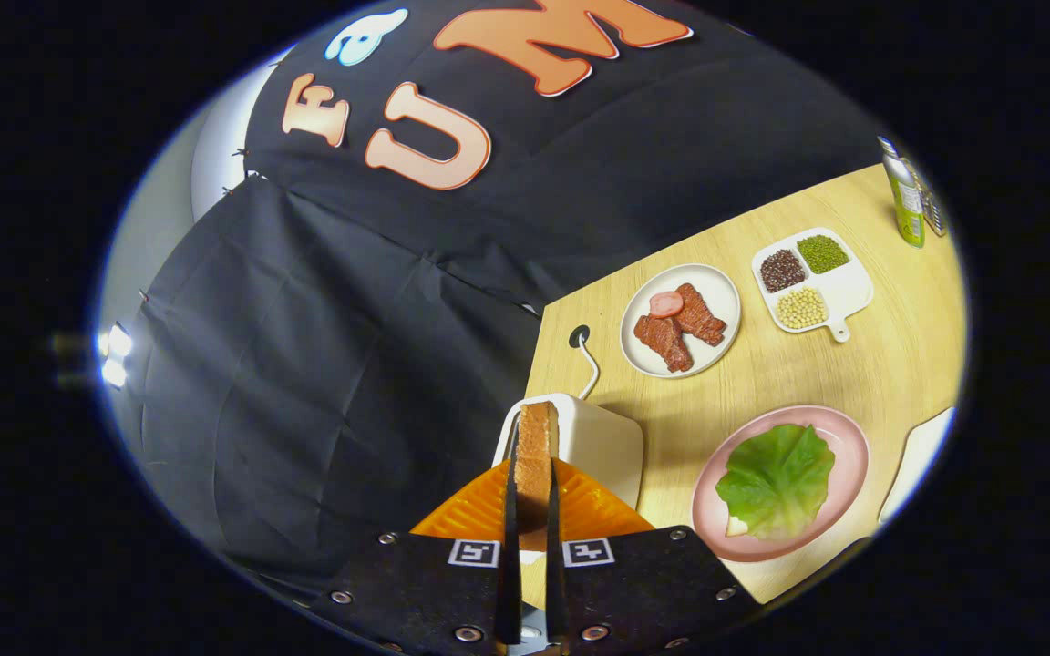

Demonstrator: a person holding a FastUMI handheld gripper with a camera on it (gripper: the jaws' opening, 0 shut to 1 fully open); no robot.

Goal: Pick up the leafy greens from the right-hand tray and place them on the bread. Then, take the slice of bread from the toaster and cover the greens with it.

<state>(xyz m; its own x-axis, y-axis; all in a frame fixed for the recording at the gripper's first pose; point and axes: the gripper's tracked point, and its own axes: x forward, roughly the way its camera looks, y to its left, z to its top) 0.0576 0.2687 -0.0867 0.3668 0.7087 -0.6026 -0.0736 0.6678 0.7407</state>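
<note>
- Between the gripper's (532, 497) two fingers stands a slice of toasted bread (535, 446), held on edge; both fingers press on its flat sides, so the gripper is clamped on the slice.
- Just beyond the fingers sits the white toaster (593, 437), and the top of the slice rises in front of it; whether the slice's lower edge is still in the slot cannot be told.
- From behind the toaster a white cord (591, 369) runs to a dark round hole (579, 335) in the wooden table (890, 364).
- To the right of the fingers lies a pink plate (839, 437) with a leaf of green lettuce (776, 478) spread over it; a pale corner of the bread beneath (736, 526) peeps out at the leaf's near edge.
- Farther back, beyond the toaster, a white round plate (721, 292) holds reddish-brown pieces of meat (680, 328) and a pink slice of sausage (666, 303).
- Right of that plate is a white divided tray (853, 287) with a small handle, holding dark beans, green beans and pale beans, each in its own compartment.
- Near the table's far corner stand a green bottle (904, 196) and another container close beside it.
- Right of the pink plate, part of a white tray (917, 460) shows.
</note>
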